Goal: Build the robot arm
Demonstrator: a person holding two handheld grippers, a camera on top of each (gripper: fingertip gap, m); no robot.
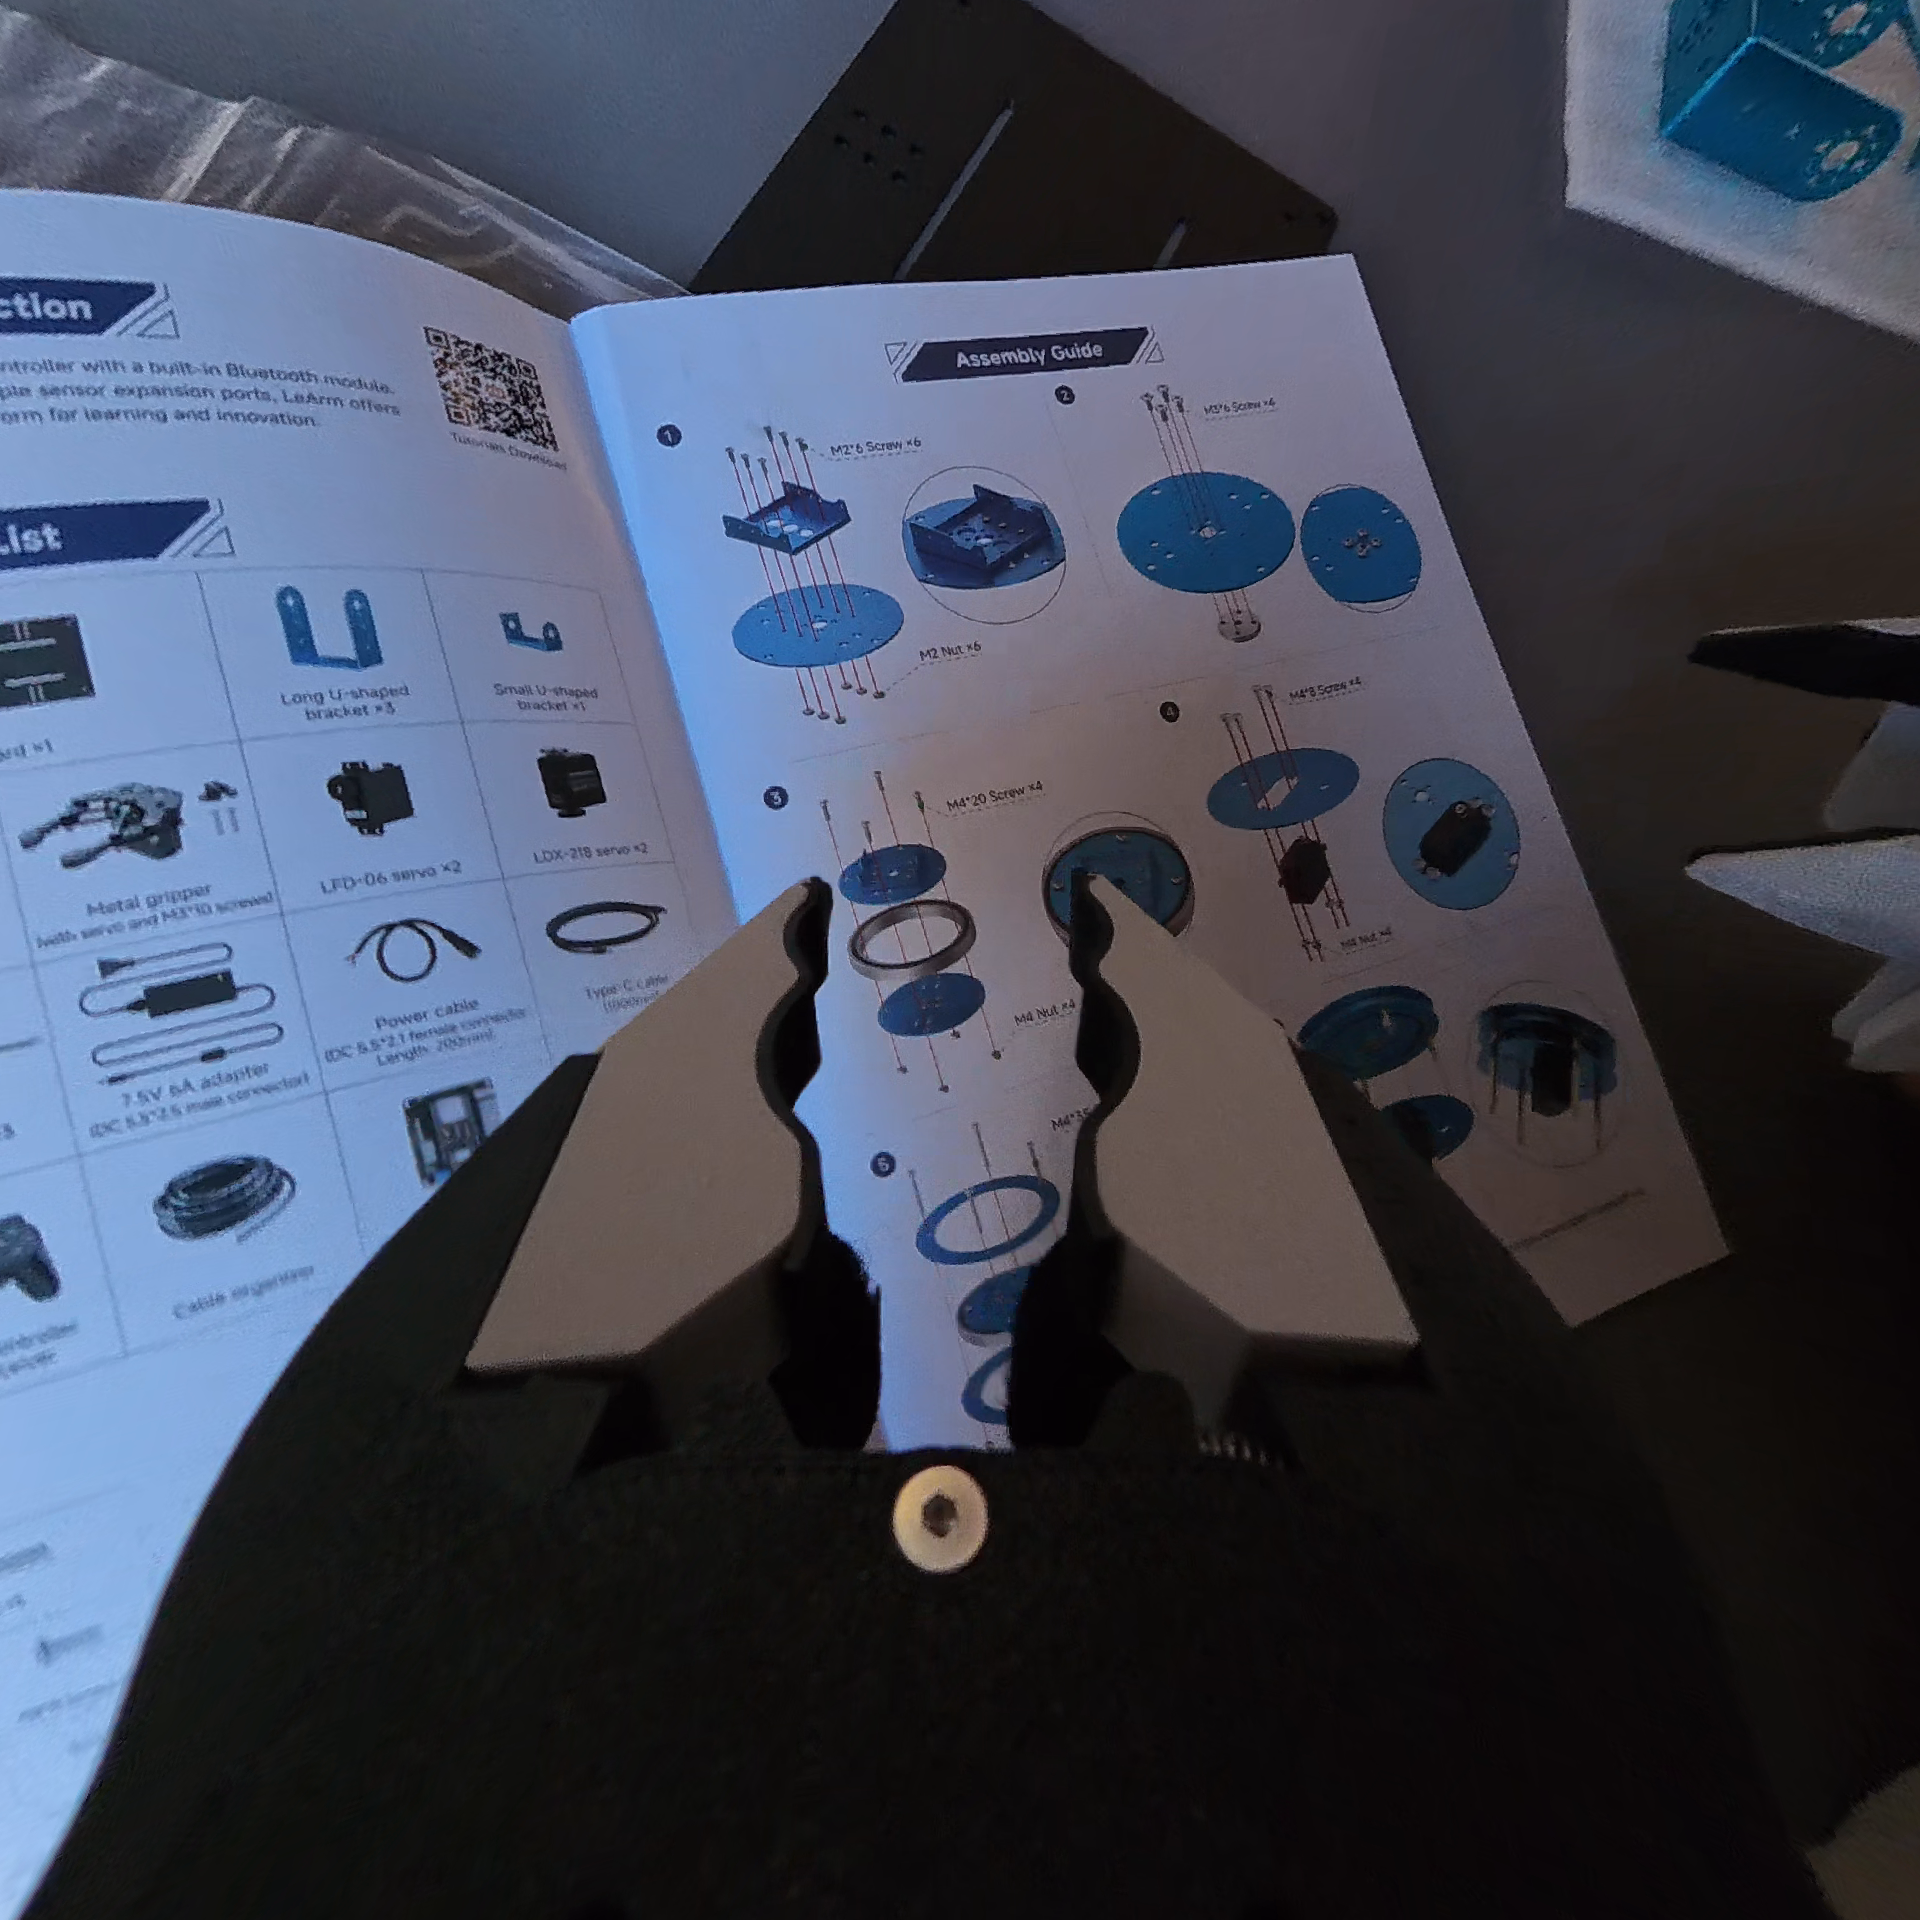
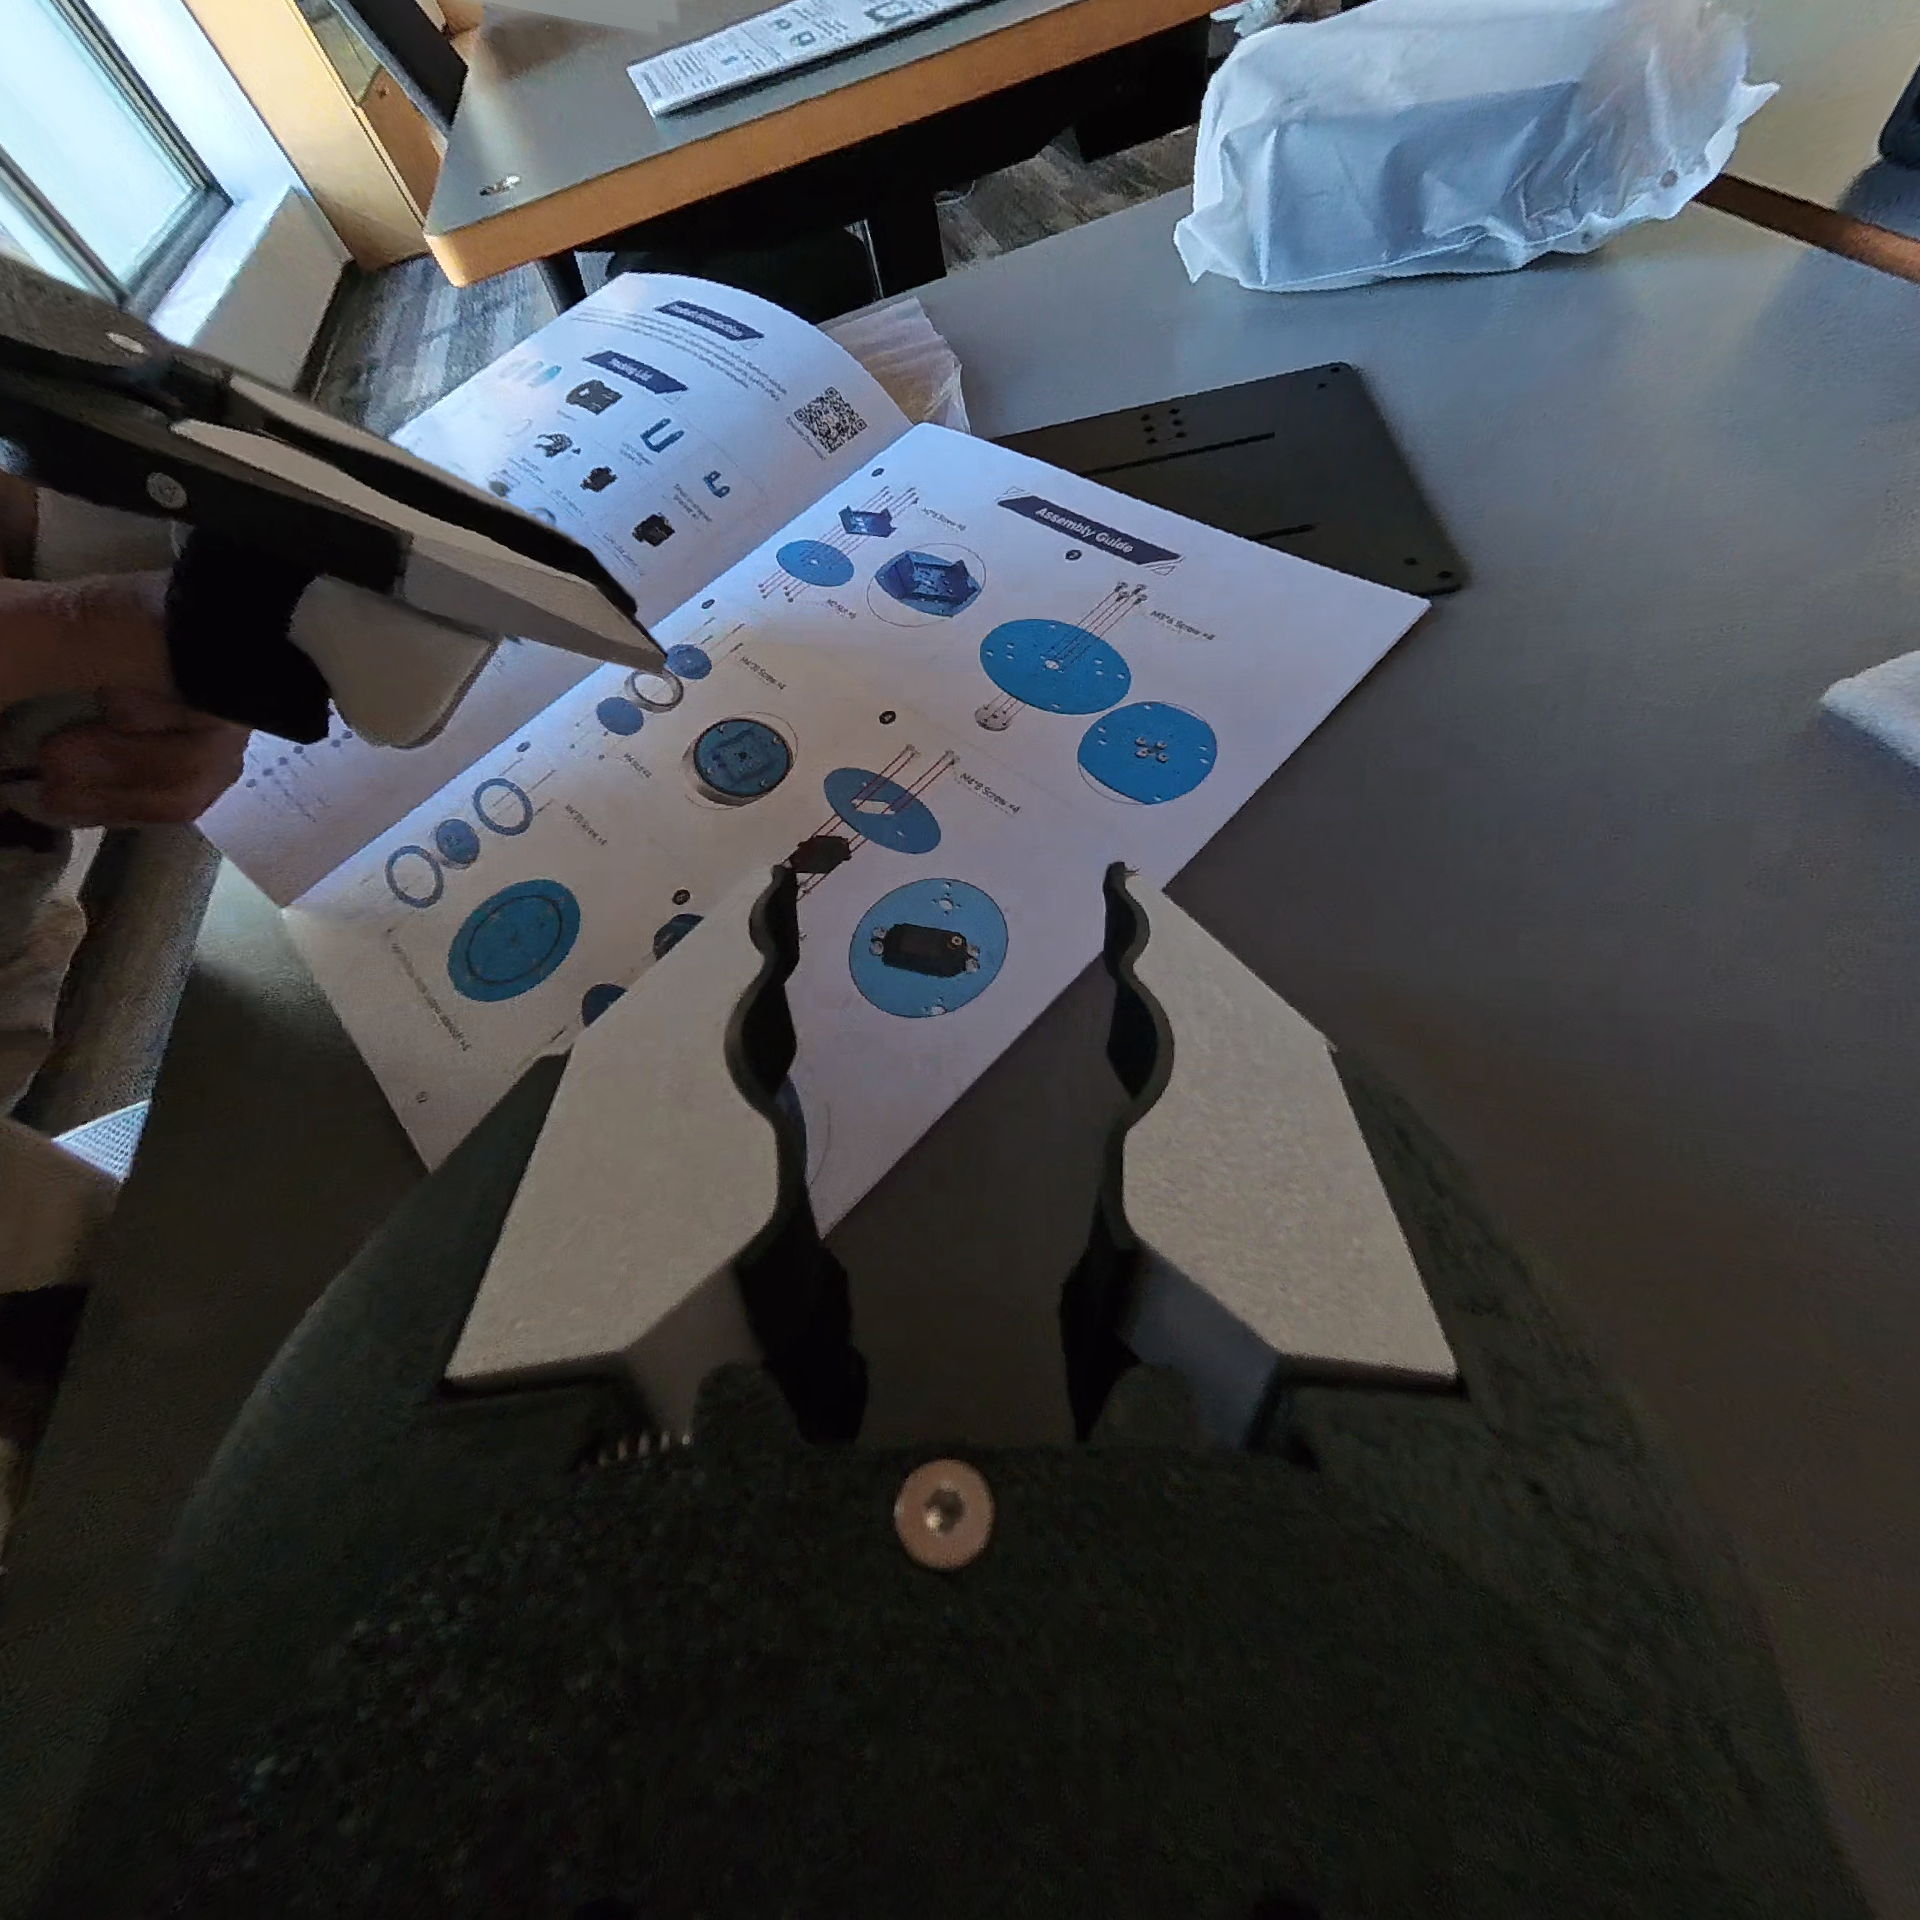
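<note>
Open assembly booklet [image 2: 1039,582] lies flat on the grey tabletop [image 2: 1558,831], readable. Left gripper [image 1: 951,894], fingers parted and empty, points at a diagram; right gripper [image 2: 940,883] hovers wide open, empty, over the page's near corner.

Open printed booklet [image 2: 1039,665] on grey table [image 2: 1558,831] — black perforated plate [image 2: 1278,468] beside it, white wrapped bundle [image 2: 1455,135] beyond.

You've got a grey table [image 2: 1558,831] underfoot of everything, a second wood-edged table [image 2: 644,197] at twelve o'clock, bright window [image 2: 94,156] at ten, patterned carpet [image 2: 436,322] between.
</note>
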